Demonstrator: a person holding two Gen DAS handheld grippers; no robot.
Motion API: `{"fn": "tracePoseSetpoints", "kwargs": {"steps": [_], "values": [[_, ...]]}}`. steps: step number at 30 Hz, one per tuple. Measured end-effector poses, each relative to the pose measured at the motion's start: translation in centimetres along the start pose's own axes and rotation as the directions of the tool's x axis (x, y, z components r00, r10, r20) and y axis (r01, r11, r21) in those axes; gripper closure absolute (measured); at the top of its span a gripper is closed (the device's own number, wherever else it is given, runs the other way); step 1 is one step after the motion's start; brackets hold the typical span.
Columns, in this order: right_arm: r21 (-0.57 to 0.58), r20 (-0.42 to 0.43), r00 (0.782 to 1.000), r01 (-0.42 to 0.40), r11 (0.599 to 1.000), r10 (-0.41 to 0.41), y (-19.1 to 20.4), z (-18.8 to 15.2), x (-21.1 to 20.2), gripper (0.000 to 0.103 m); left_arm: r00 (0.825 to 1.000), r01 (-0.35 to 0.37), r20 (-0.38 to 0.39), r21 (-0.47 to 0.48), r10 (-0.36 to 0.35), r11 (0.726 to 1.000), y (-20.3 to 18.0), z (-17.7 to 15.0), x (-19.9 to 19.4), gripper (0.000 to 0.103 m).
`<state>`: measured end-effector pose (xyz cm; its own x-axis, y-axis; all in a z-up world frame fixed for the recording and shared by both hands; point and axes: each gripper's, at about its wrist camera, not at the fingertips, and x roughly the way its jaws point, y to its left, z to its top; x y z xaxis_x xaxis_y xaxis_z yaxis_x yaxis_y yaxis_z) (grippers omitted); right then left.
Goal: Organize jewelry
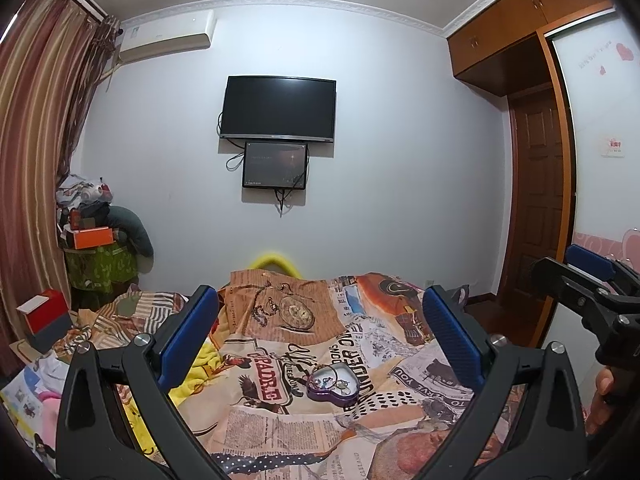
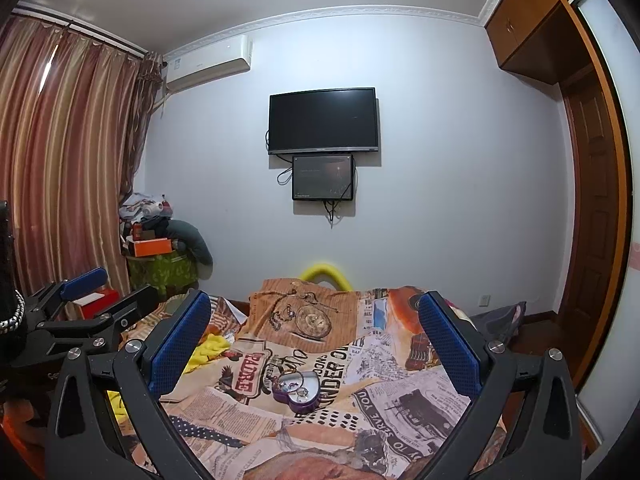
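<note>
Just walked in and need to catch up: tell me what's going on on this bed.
A person holds a hand-held gripper in each hand above a bed covered with a newspaper-print patchwork quilt. Both the left hand-held gripper and the right hand-held gripper are open and hold nothing. A purple heart-shaped tin lies open on the quilt with small jewelry pieces inside. Nothing is being gripped yet.

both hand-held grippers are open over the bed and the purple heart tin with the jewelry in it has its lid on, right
Not quite. The heart tin has no lid on: the right wrist view shows it open, with jewelry visible inside. The rest holds: the left hand-held gripper and the right hand-held gripper are both open over the bed.
</note>
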<state>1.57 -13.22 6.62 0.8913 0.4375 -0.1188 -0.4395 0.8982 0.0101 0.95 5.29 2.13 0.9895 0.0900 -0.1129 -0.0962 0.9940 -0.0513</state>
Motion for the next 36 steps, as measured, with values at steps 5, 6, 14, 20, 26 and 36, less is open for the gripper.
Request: {"fn": "tracePoseSetpoints", "kwargs": {"steps": [5, 6, 14, 20, 26, 36], "values": [[0.003, -0.001, 1.0, 0.0, 1.0, 0.0, 0.0, -0.1, 0.0, 0.0, 1.0, 0.016, -0.008, -0.01, -0.016, 1.0, 0.2, -0.2, 0.2, 0.001], [0.004, -0.002, 1.0, -0.001, 1.0, 0.001, 0.0, -0.1, 0.0, 0.0, 1.0, 0.019, -0.01, -0.012, -0.019, 1.0, 0.2, -0.2, 0.2, 0.001], [0.011, -0.001, 1.0, 0.002, 1.0, -0.002, 0.0, 0.0, 0.0, 0.0, 0.999, 0.043, -0.03, -0.027, -0.044, 0.999, 0.6, -0.1, 0.7, 0.001], [0.02, -0.004, 1.0, 0.002, 1.0, -0.002, 0.0, 0.1, 0.1, 0.0, 0.998, 0.053, -0.039, -0.039, -0.055, 0.998, 0.8, -0.3, 0.9, 0.001], [0.022, -0.006, 1.0, 0.002, 1.0, -0.002, 0.0, 0.1, 0.2, 0.0, 0.998, 0.058, -0.037, -0.027, -0.059, 0.998, 0.7, -0.3, 0.9, 0.001], [0.036, -0.021, 1.0, -0.011, 0.999, 0.012, -0.2, -0.2, 0.6, 0.0, 0.997, 0.066, -0.038, -0.013, -0.066, 0.998, 0.5, -0.6, 1.1, 0.001]]}}
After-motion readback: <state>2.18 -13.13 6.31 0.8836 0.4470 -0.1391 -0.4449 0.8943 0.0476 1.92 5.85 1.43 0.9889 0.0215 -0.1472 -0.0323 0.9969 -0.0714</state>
